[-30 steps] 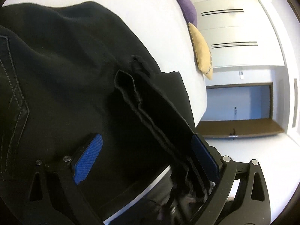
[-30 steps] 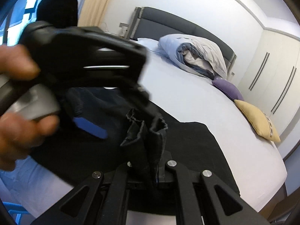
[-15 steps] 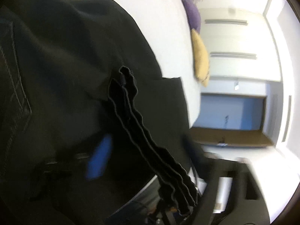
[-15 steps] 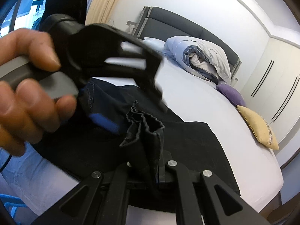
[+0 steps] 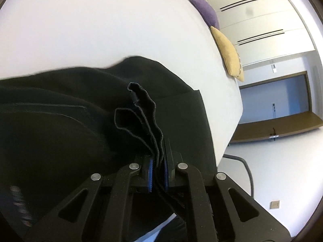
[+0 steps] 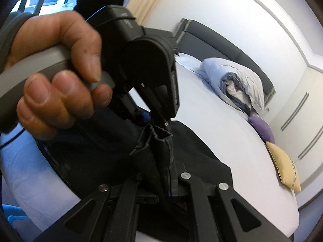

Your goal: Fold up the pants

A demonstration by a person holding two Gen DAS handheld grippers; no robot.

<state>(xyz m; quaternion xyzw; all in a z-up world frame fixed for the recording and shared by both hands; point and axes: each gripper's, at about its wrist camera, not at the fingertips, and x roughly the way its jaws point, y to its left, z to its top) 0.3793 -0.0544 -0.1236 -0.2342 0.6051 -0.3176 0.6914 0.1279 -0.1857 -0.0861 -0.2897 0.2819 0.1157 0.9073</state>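
Observation:
Black pants (image 5: 60, 141) lie on the white bed (image 5: 101, 30), also seen in the right wrist view (image 6: 201, 161). My left gripper (image 5: 157, 173) is shut on a bunched hem edge of the pants (image 5: 141, 117), which stands up between its blue pads (image 5: 150, 171). My right gripper (image 6: 165, 185) is shut on another bunched fold of the pants (image 6: 157, 147). In the right wrist view the left gripper's body (image 6: 145, 64) and the hand holding it (image 6: 56, 70) hang just above that fold, almost touching it.
A rolled duvet (image 6: 238, 84), a purple cushion (image 6: 262, 127) and a yellow cushion (image 6: 286, 169) lie along the far side of the bed. The dark headboard (image 6: 222, 42) and white wardrobes (image 5: 262, 20) stand behind. The bed edge (image 5: 232, 121) drops off to the right.
My left gripper was open beside the pants edge a second ago; it has closed on the bunched hem. The right gripper has kept its hold.

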